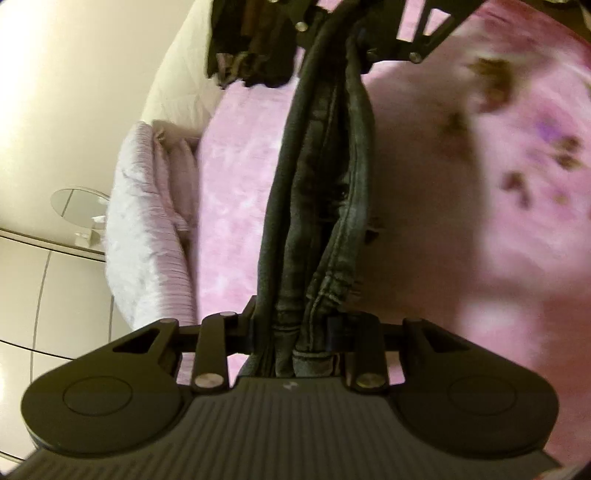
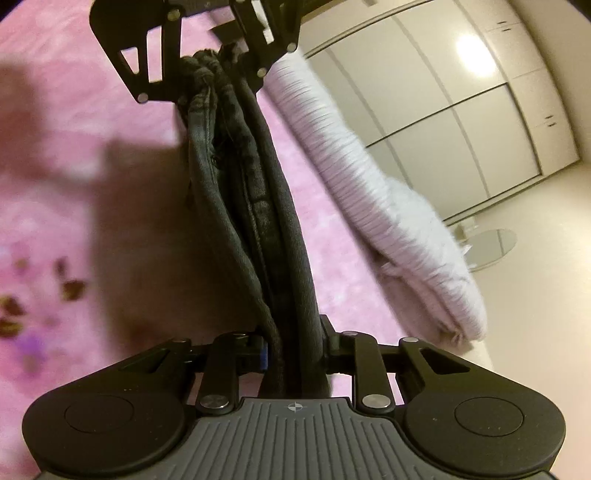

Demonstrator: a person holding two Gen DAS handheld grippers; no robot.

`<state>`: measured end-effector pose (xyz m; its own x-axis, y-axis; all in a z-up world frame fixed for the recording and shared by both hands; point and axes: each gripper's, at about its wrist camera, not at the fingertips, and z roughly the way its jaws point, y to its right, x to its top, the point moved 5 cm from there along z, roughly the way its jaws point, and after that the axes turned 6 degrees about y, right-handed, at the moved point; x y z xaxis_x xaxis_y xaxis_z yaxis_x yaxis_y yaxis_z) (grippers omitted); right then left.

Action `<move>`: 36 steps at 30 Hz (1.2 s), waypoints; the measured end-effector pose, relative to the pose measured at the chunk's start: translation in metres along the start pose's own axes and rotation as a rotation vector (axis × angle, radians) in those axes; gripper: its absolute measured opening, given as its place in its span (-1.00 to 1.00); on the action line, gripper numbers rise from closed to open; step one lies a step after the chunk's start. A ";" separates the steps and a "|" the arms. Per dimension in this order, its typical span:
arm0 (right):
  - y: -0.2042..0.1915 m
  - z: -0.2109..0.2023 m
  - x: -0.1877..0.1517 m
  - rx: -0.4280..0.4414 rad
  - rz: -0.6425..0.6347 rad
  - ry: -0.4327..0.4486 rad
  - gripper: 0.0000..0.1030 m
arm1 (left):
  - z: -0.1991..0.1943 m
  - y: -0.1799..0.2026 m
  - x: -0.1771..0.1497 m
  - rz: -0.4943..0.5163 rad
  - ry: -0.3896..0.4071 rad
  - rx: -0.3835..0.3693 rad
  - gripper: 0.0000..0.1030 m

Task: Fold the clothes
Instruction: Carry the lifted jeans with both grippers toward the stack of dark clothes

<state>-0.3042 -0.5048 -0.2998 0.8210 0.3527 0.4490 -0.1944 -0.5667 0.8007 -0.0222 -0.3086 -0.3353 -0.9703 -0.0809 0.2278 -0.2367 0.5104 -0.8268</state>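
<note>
Left wrist view: the left tool (image 1: 295, 332) pinches the bunched dark jeans (image 1: 321, 177), stretched above the pink bed (image 1: 229, 155) toward the right tool (image 1: 332, 29).

Right wrist view: the right tool (image 2: 295, 347) clamps the jeans (image 2: 251, 192) too, beside a pale pillow (image 2: 388, 206).

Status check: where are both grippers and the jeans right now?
Left gripper shut on jeans. Right gripper shut on the other end. Jeans bunched, stretched between them above the pink blanket. Nothing in the way.
</note>
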 end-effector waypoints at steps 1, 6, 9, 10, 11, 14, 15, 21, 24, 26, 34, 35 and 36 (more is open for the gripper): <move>0.011 0.000 0.002 0.001 0.002 0.000 -0.58 | 0.001 -0.011 0.003 0.006 0.001 0.001 -0.45; 0.065 -0.003 0.015 0.003 0.015 0.000 -0.60 | 0.000 -0.061 0.023 0.011 0.017 -0.033 -0.46; 0.099 -0.011 0.024 0.038 0.014 -0.041 -0.61 | -0.005 -0.085 0.038 -0.018 0.028 -0.085 -0.46; 0.109 -0.015 0.027 0.053 0.011 -0.056 -0.61 | -0.008 -0.094 0.044 -0.025 0.035 -0.103 -0.46; 0.120 -0.020 0.030 0.067 0.010 -0.073 -0.61 | -0.010 -0.102 0.049 -0.033 0.042 -0.121 -0.46; 0.154 -0.038 0.038 0.106 0.009 -0.125 -0.61 | -0.019 -0.129 0.068 -0.044 0.068 -0.162 -0.46; 0.160 -0.049 0.037 0.112 0.015 -0.141 -0.61 | -0.021 -0.140 0.076 -0.050 0.080 -0.173 -0.46; 0.241 -0.087 0.016 0.093 0.025 -0.226 -0.61 | -0.020 -0.206 0.140 -0.052 0.155 -0.166 -0.46; 0.294 -0.100 -0.006 0.042 0.016 -0.249 -0.61 | -0.007 -0.243 0.183 -0.046 0.197 -0.136 -0.46; 0.333 -0.107 -0.026 -0.001 0.010 -0.257 -0.61 | 0.006 -0.267 0.214 -0.045 0.219 -0.106 -0.46; 0.495 -0.098 -0.156 -0.196 -0.038 -0.226 -0.60 | 0.111 -0.352 0.357 -0.081 0.255 0.077 -0.46; 0.510 -0.093 -0.176 -0.224 -0.055 -0.217 -0.60 | 0.127 -0.353 0.369 -0.086 0.260 0.097 -0.46; 0.518 -0.087 -0.196 -0.245 -0.067 -0.211 -0.60 | 0.148 -0.347 0.380 -0.086 0.267 0.113 -0.46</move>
<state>-0.6125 -0.8023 0.0614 0.9246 0.2066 0.3202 -0.2382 -0.3424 0.9088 -0.3164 -0.6428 -0.0377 -0.9028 0.1154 0.4143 -0.3362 0.4114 -0.8472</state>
